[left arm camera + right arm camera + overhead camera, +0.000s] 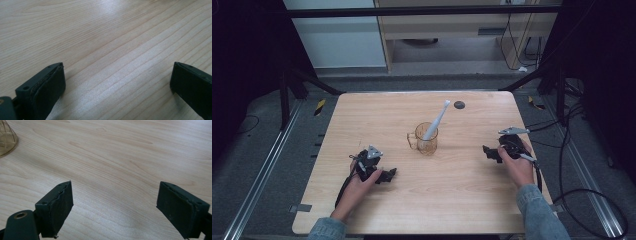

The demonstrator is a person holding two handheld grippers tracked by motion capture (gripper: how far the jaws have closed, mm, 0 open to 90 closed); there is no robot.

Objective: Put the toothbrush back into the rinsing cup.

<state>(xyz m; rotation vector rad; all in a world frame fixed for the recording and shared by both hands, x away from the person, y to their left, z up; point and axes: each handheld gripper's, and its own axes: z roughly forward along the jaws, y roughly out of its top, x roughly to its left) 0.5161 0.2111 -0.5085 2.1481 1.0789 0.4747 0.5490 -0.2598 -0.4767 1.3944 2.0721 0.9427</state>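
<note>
A clear amber cup (427, 138) with a handle stands near the middle of the wooden table (362, 115). A white toothbrush (437, 119) leans in it, its head up and to the right. My left gripper (388, 174) rests low at the table's front left, held by a hand, open with bare wood between its jaws (117, 82). My right gripper (488, 152) is at the right of the cup, pointing left toward it, open and empty (115, 202). The cup's base (6, 140) shows at the top left corner of the right gripper view.
A small dark round disc (459, 105) sits near the table's far edge. Cables trail over the floor to the right of the table. Metal frame legs stand at both far corners.
</note>
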